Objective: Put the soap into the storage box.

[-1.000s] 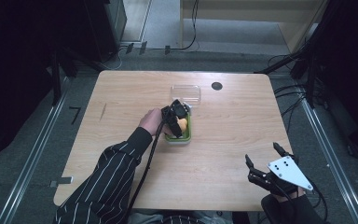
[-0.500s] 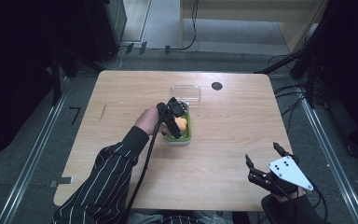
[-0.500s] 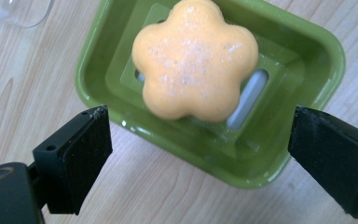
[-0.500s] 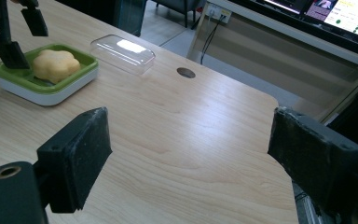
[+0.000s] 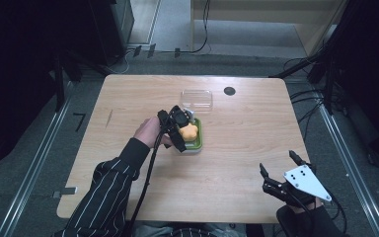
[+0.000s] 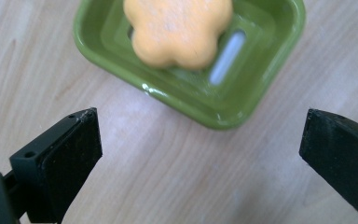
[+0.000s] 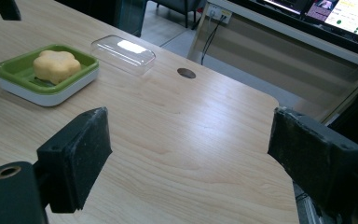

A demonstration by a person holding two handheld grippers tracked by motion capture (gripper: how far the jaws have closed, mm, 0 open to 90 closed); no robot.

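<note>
An orange flower-shaped soap (image 5: 190,131) (image 6: 177,25) (image 7: 56,65) lies in a green soap dish (image 5: 198,141) (image 6: 214,112) (image 7: 46,88) with a white base, near the middle of the table. My left gripper (image 5: 179,129) (image 6: 200,140) hovers at the dish's left edge, open, its jaws wide apart with bare wood between them. A clear plastic lid (image 5: 196,99) (image 7: 123,53) rests just behind the dish. My right gripper (image 5: 277,162) (image 7: 191,154) is open over the table's front right corner, far from the dish and holding nothing.
The wooden table (image 5: 246,128) has a dark round hole (image 5: 229,91) (image 7: 186,73) at the back right. A striped sleeve (image 5: 108,197) reaches in from the front left. Metal rails and cables run along the floor around the table.
My left gripper has drawn back from over the dish toward the left and front, which leaves the soap uncovered in the dish. The right gripper has stayed put.
</note>
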